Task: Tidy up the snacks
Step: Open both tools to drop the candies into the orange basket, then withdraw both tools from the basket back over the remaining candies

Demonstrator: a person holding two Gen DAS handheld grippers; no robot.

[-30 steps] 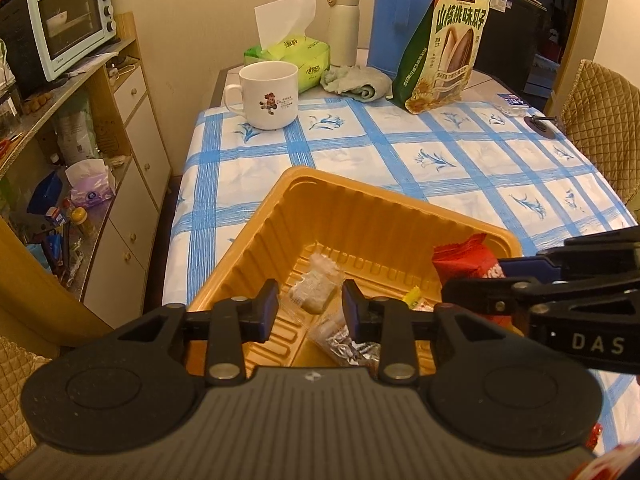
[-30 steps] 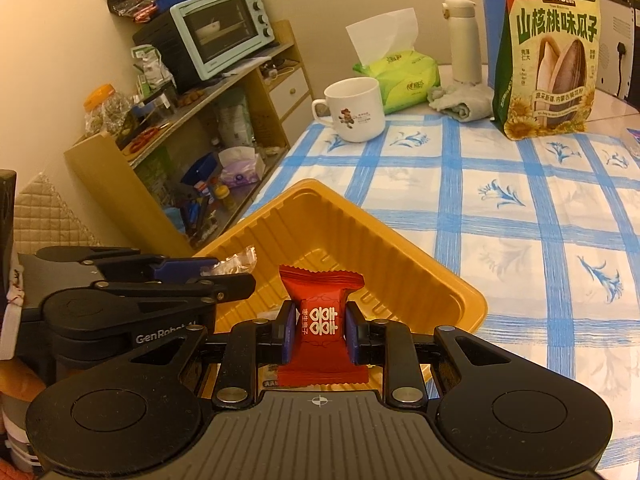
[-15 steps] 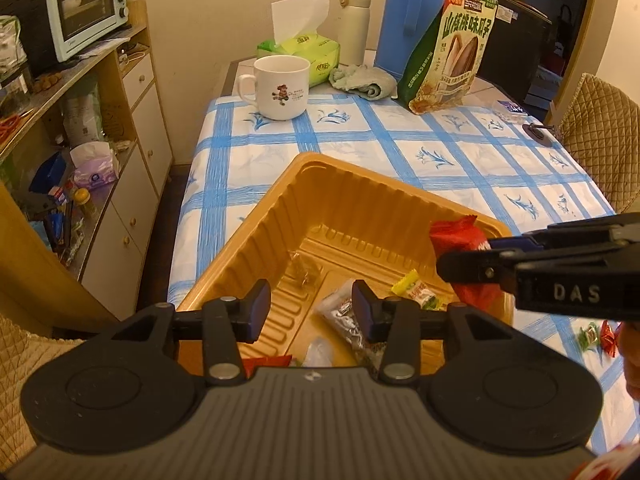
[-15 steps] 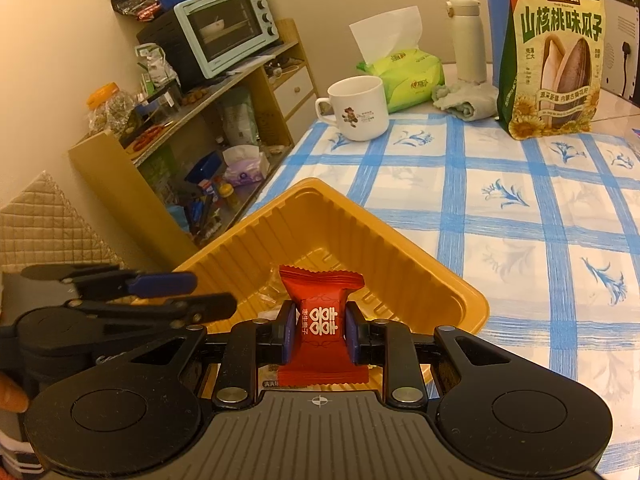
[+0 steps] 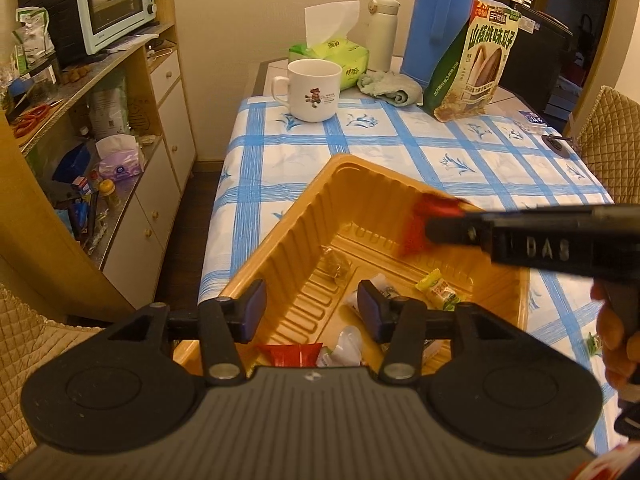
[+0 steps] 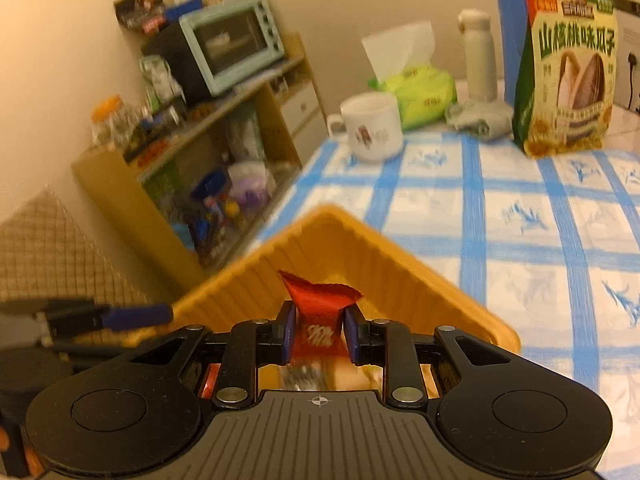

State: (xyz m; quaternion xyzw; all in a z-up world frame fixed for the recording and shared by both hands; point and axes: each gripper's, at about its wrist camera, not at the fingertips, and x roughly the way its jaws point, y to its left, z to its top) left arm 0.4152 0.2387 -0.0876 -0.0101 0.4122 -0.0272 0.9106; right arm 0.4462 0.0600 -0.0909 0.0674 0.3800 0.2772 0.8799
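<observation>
An orange plastic tray (image 5: pixel 288 236) sits on the near left corner of the table and holds several small wrapped snacks, among them a yellow-green one (image 5: pixel 438 290) and a red one (image 5: pixel 290 354). My left gripper (image 5: pixel 312 312) is open and empty above the tray's near side. My right gripper (image 6: pixel 319 330) is shut on a red wrapped candy (image 6: pixel 320 300) and holds it over the tray (image 6: pixel 400 264). In the left wrist view the right gripper reaches in from the right with the red candy (image 5: pixel 418 226) above the tray's far right part.
A white mug (image 5: pixel 314 90), green tissue pack (image 5: pixel 336 56), white flask (image 5: pixel 382 32), blue thermos (image 5: pixel 438 16), grey cloth (image 5: pixel 390 88) and sunflower seed bag (image 5: pixel 476 56) stand at the table's far end. A cluttered wooden shelf with a toaster oven (image 5: pixel 102 4) is on the left.
My left gripper let go of a clear-wrapped snack into the tray, opened wider and drew back. My right gripper moved forward and down over the tray with the red candy.
</observation>
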